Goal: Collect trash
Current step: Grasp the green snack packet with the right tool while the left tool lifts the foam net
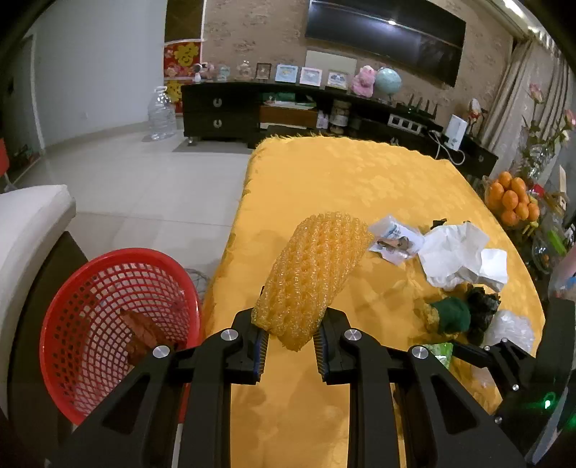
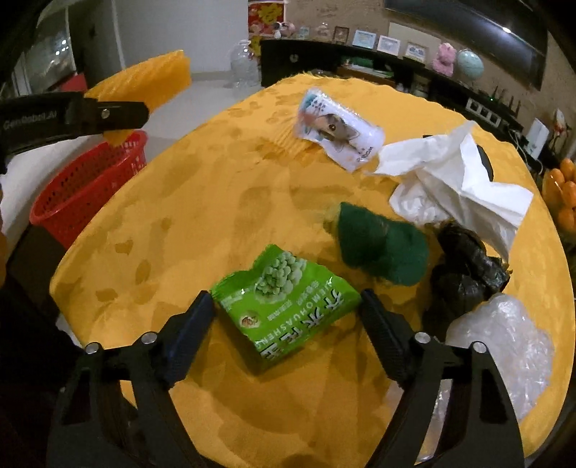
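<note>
I am holding the foam net (image 1: 309, 277) in my left gripper (image 1: 289, 345) above the table (image 1: 324, 172), with the basket (image 1: 72, 298) sitting off its left edge. My right gripper (image 2: 288, 324) is straddling the snack packet (image 2: 284, 306); beyond it are lying the cloth (image 2: 381, 248), crumpled tissue (image 2: 450, 180) and wrapper (image 2: 338, 129).

Counter w/ yellow patterned cloth (image 1: 342, 180). Behind it, long dark TV cabinet (image 1: 223, 111) along wall, holding framed pics, pink plush toy (image 1: 363, 81) & pale globe (image 1: 388, 81). Wall-mounted TV (image 1: 385, 34) above. Clear water jug (image 1: 162, 113) on tiled floor. Pile of oranges (image 1: 511, 198) at right.
</note>
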Demonstrator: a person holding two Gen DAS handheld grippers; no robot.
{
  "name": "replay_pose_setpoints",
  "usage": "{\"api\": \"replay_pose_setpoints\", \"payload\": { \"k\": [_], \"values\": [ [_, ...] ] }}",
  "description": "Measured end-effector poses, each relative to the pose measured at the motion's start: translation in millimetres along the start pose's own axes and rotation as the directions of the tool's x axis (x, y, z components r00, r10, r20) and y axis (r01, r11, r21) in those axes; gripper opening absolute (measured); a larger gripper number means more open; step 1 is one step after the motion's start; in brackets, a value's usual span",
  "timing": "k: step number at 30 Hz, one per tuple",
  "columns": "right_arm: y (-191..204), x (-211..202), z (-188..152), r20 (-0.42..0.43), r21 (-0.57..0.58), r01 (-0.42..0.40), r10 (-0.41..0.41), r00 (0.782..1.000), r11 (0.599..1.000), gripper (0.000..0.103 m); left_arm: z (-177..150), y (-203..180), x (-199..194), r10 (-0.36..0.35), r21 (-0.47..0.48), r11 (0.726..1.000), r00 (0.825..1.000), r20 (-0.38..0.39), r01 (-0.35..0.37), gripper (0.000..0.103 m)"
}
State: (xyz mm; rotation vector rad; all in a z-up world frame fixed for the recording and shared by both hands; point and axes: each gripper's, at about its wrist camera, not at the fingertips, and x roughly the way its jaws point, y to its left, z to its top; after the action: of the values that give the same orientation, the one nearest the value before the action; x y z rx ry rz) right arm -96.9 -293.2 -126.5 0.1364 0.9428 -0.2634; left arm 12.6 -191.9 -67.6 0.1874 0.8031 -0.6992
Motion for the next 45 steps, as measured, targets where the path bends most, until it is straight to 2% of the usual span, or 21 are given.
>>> {"api": "replay_pose_setpoints", "payload": {
  "k": [10,15,26,38,45],
  "values": [
    [-1,2,9,-0.012,-0.002,-0.035,0.035,0.999,0.999,0.046,1,2,-5,0.009,-0.006,1.000,1.000,0.013,-0.009,0.020],
    [-1,-7,12,0.013,0.007,-0.050,0.050,0.999,0.999,0.046,3,6,-10,0.015,-0.017,1.000,1.000,0.026,-0.014,0.020],
    [-24,-63,46,0.217,0.088,-0.049,0.029,0.976,0.995,0.046,11,13,-29,0.054,-0.019,0.998,0.995,0.084,-0.052,0.020],
    [-35,-79,79,0.277,0.129,-0.042,0.005,0.961,0.991,0.046,20,22,-50,0.099,-0.035,0.995,0.984,0.149,-0.095,0.020],
    [-25,-84,112,0.311,0.115,-0.074,0.035,0.950,0.991,0.046,25,37,-64,0.143,-0.065,0.989,0.974,0.177,-0.134,0.020]
  ]
}}
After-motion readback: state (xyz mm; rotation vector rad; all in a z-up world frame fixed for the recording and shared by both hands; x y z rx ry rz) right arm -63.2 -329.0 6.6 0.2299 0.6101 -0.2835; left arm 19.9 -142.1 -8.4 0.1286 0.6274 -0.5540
